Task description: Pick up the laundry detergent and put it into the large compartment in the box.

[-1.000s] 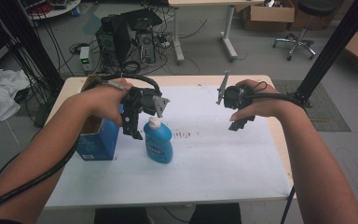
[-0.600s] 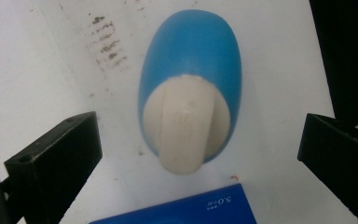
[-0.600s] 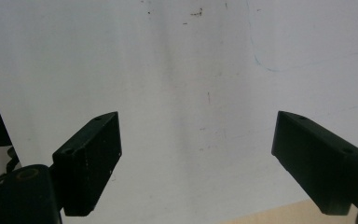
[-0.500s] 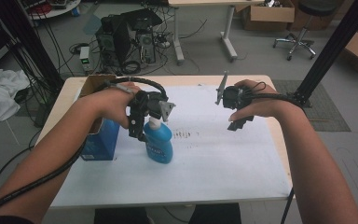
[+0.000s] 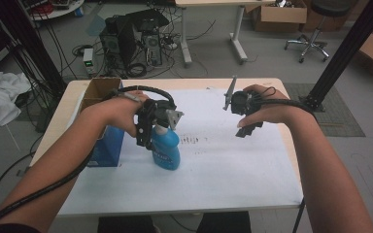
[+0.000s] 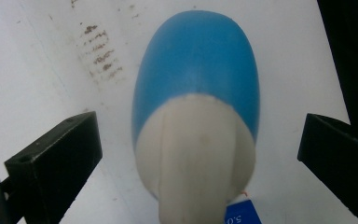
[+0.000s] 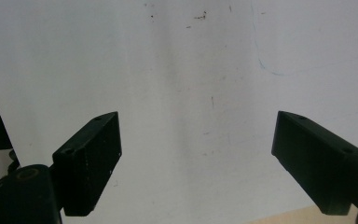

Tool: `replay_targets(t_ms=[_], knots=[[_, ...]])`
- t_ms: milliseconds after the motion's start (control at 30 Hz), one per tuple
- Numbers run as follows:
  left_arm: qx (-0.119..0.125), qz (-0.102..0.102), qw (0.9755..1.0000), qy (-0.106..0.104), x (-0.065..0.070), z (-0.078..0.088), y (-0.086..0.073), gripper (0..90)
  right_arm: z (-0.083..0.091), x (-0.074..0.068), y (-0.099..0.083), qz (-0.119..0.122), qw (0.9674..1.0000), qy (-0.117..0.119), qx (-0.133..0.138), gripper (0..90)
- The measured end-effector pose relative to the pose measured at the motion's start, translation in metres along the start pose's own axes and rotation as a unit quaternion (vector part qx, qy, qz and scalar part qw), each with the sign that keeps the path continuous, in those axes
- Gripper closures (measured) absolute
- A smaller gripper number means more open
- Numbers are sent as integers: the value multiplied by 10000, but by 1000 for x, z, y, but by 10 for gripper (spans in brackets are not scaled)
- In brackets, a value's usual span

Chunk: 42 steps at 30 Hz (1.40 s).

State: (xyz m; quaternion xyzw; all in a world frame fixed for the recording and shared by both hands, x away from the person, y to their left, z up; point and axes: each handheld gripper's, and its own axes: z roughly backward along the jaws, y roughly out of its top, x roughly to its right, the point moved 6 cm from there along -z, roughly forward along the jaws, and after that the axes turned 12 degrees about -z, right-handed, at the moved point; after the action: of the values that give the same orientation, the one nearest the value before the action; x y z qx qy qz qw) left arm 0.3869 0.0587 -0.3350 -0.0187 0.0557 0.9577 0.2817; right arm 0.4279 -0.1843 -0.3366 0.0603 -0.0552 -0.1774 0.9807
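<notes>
Both hand-held grippers spread | left straddles blue bottle | right empty

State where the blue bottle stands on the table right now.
In the high view, the blue bottle stands left of centre on the white table, beside the blue box, under the open left gripper.

Smooth glossy blue plastic bottle

Blue bottle with its cap hidden beneath the left gripper in the high view; its label cut off at the left gripper view's bottom edge.
</notes>
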Motion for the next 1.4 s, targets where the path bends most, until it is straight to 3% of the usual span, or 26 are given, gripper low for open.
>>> replay_targets(t_ms=[200, 233, 367, 933, 1400], knots=[[-61, -100, 9999, -38, 0, -7, 4, 1, -1, -1, 1, 19, 10000, 6, -16, 159], [-181, -83, 9998, -82, 1, -10, 5, 1, -1, -1, 0, -3, 10000, 26, -19, 158], [-250, -166, 9995, -101, 2, -13, 6, 2, -2, 1, 0, -43, 10000, 15, -13, 158], [-288, -248, 9993, 75, -3, -19, 5, 18, -3, 0, 2, -4, 10000, -19, -29, 159], [-388, -327, 9986, 139, -3, -21, 5, 161, -4, 2, 1, -10, 10000, -24, -70, 158]])
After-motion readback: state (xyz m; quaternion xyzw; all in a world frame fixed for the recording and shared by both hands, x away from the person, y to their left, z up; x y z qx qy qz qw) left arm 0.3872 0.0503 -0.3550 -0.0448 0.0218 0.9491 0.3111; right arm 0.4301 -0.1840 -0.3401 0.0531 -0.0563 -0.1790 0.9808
